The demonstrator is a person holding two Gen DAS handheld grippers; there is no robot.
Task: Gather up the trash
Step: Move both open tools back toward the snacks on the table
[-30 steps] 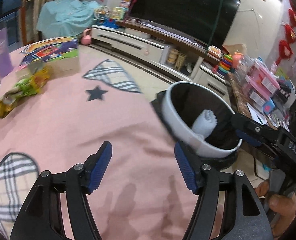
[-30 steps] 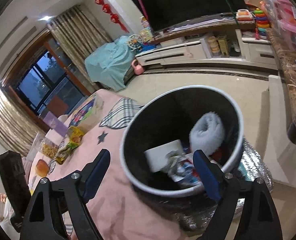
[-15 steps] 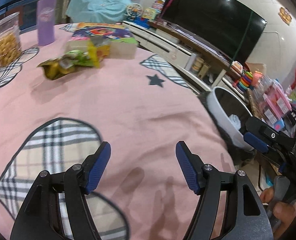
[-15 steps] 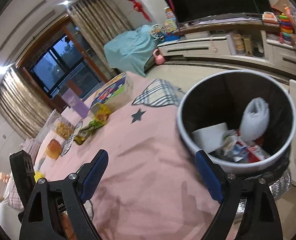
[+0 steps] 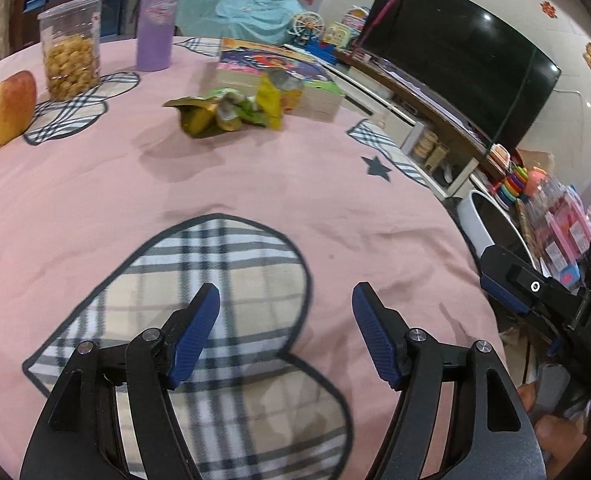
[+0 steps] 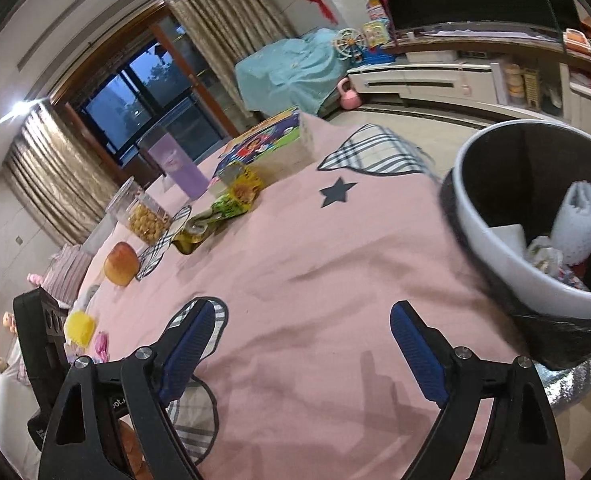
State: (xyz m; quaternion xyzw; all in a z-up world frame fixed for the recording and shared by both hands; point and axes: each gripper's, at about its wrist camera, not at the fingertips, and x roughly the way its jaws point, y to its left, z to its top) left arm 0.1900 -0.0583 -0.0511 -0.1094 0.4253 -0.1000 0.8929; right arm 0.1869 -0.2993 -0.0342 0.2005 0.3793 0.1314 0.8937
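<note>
One pink tablecloth (image 5: 255,184) covers the table beside a television (image 5: 455,52).

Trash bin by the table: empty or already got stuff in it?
Partly filled. The right wrist view shows the trash bin holding a white foam roll, crumpled wrappers and white paper.

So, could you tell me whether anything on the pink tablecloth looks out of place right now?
Yes: crumpled green and yellow snack wrappers lie loose on the pink tablecloth beside the colourful picture box, unlike the upright clear snack jar and purple cup.
</note>
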